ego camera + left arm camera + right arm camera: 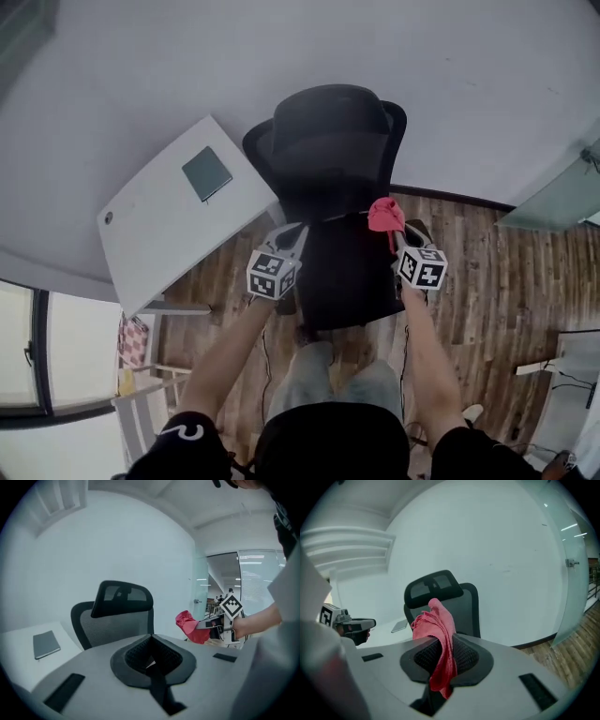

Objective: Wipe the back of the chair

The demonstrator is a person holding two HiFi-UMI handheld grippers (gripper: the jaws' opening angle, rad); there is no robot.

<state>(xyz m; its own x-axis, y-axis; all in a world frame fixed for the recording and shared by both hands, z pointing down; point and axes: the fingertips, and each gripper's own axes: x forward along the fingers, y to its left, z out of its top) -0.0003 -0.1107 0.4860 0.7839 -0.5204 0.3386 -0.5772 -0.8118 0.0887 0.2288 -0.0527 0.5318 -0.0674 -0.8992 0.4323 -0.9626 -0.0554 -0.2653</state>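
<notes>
A black mesh office chair point(328, 187) with a headrest point(328, 114) stands against the white wall, right in front of me. My right gripper point(394, 234) is shut on a red cloth point(385, 214), held at the chair's right side near the backrest. In the right gripper view the cloth point(438, 644) bunches above the jaws and hangs down between them, with the chair point(445, 604) behind. My left gripper point(291, 234) hovers at the chair's left side, jaws together and holding nothing. The left gripper view shows the chair point(115, 616) and the cloth point(191, 626).
A white desk point(159, 230) with a grey notebook point(206, 172) stands left of the chair, close to my left gripper. A glass partition point(562, 197) is at the right. The floor is wood point(497, 281). A white chair frame point(141, 412) sits at the lower left.
</notes>
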